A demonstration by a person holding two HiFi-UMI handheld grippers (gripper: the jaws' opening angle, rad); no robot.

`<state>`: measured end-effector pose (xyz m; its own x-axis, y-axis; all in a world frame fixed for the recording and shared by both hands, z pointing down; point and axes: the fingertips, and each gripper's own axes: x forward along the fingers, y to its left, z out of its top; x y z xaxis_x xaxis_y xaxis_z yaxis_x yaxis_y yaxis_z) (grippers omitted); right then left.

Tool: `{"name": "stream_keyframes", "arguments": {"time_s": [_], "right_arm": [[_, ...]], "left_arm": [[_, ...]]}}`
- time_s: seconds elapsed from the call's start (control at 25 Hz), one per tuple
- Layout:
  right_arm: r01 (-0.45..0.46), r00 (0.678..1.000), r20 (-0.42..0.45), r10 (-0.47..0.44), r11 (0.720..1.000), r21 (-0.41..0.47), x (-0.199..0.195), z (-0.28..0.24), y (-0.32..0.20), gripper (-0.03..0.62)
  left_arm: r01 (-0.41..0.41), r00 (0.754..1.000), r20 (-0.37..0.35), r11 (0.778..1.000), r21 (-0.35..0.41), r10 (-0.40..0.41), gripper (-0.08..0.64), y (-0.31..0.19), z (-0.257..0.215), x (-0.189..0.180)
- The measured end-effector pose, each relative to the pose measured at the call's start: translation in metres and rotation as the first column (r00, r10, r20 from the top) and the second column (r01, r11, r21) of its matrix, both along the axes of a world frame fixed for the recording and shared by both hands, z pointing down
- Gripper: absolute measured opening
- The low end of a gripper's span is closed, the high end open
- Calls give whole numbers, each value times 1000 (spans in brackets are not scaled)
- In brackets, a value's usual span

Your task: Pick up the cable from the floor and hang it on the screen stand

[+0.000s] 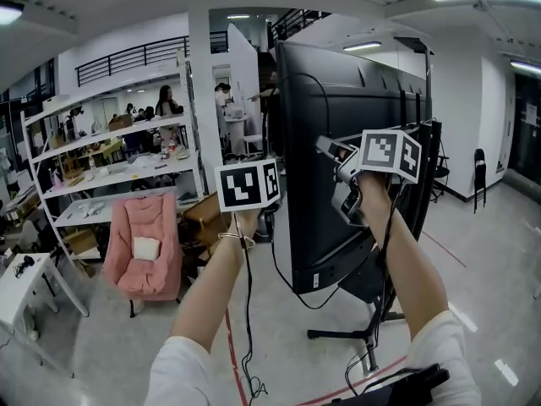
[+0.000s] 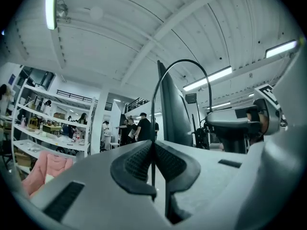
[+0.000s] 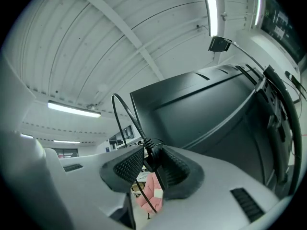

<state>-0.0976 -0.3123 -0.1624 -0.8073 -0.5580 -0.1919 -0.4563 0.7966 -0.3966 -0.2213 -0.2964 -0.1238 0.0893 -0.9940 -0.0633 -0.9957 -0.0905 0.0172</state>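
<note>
left gripper (image 2: 153,153), right gripper (image 3: 149,164), both clamping cable (image 2: 153,114)

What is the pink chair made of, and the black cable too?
The pink chair looks like soft fabric over padding: matte, plump, rumpled at the edges. The cable looks like black rubber or plastic, smooth and thin; it bends in a springy arch without kinking.
</note>
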Motion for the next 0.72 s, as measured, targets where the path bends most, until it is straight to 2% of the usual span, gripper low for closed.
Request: {"name": "stream_keyframes", "arguments": {"time_s": [0.28,0.56,0.72], "right_arm": [[30,999,12,-30,999,-14,-13,-83,-21,127],[42,998,48,-43,999,19,-12,-87,-35,127],[44,997,55,-45,999,8,-11,-86,-44,127]], "left_arm": [[27,1000,5,1000,10,-27,17,-32,-81,-36],[22,999,24,998,65,-24,17,-57,-93,-35],[9,999,31,997,80,-12,17,-71,-98,-33]]}}
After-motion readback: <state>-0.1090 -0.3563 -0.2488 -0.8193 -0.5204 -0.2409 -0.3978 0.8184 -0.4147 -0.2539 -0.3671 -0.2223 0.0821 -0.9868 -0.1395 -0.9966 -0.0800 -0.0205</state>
